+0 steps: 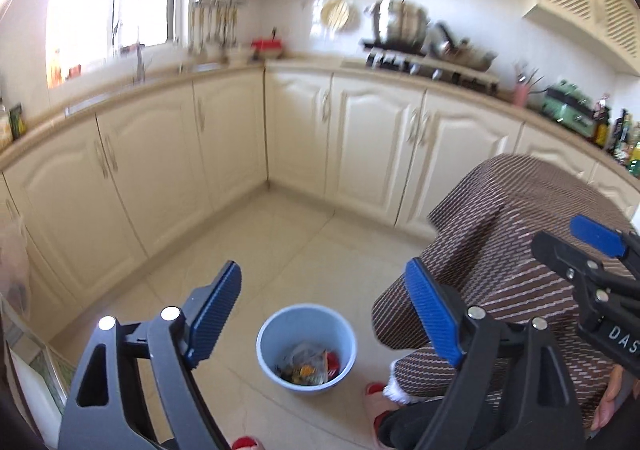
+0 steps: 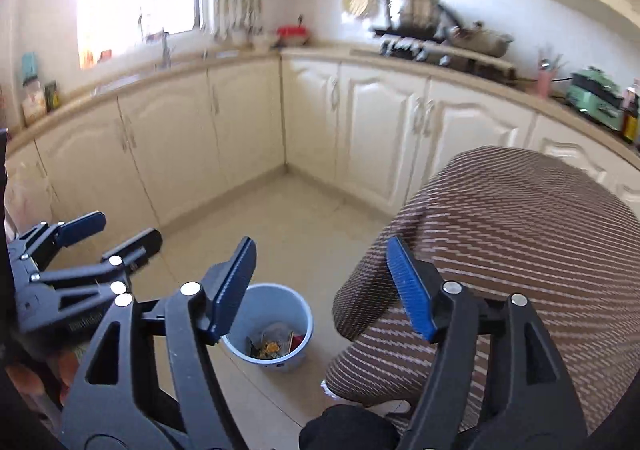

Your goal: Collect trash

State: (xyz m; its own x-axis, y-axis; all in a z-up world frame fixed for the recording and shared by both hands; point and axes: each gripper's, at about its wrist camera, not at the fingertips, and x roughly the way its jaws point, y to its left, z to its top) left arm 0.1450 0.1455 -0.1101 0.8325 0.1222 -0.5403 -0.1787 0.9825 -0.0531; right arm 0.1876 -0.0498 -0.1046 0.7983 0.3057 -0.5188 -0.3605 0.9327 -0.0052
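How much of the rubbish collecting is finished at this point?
Some looks done: scraps and wrappers already lie in the round light-blue plastic bin on the tiled floor. Nothing is in hand: the left gripper and right gripper are both open and empty above it. No loose trash shows on the visible floor, so what remains is unclear.

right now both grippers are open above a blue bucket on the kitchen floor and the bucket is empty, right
Not quite. The blue bucket is not empty: the left wrist view shows trash lying in its bottom, wrappers and orange scraps. The rest holds: the left gripper and right gripper are both open above it, and it stands on the tiled kitchen floor.
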